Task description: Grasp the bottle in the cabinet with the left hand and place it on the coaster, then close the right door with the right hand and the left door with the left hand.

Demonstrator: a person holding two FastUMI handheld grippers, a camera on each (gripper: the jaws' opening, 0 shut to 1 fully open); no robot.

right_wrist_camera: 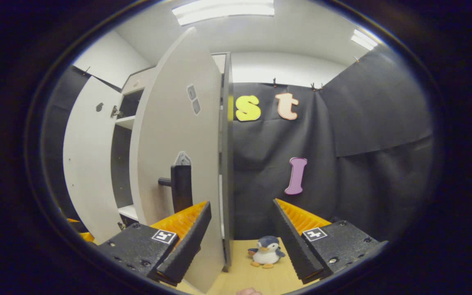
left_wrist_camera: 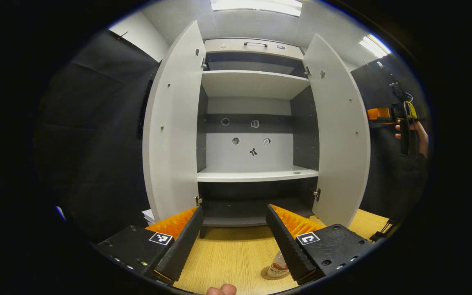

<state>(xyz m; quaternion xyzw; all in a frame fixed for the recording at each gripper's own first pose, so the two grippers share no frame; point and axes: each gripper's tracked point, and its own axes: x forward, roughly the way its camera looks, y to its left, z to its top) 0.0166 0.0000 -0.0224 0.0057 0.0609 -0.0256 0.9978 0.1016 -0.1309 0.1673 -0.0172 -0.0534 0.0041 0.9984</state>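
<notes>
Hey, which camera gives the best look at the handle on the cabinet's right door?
The right gripper view: the right door stands close, its outer face showing the dark handle. The left gripper view shows that door's inner face instead.

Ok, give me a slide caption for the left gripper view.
Open left gripper faces the cabinet with both doors open; bottle stands on the coaster.

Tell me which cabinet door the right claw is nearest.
The right door, the one with the dark handle facing the right claw. Its edge stands just beyond the claw's left finger; the left door stands farther back.
</notes>
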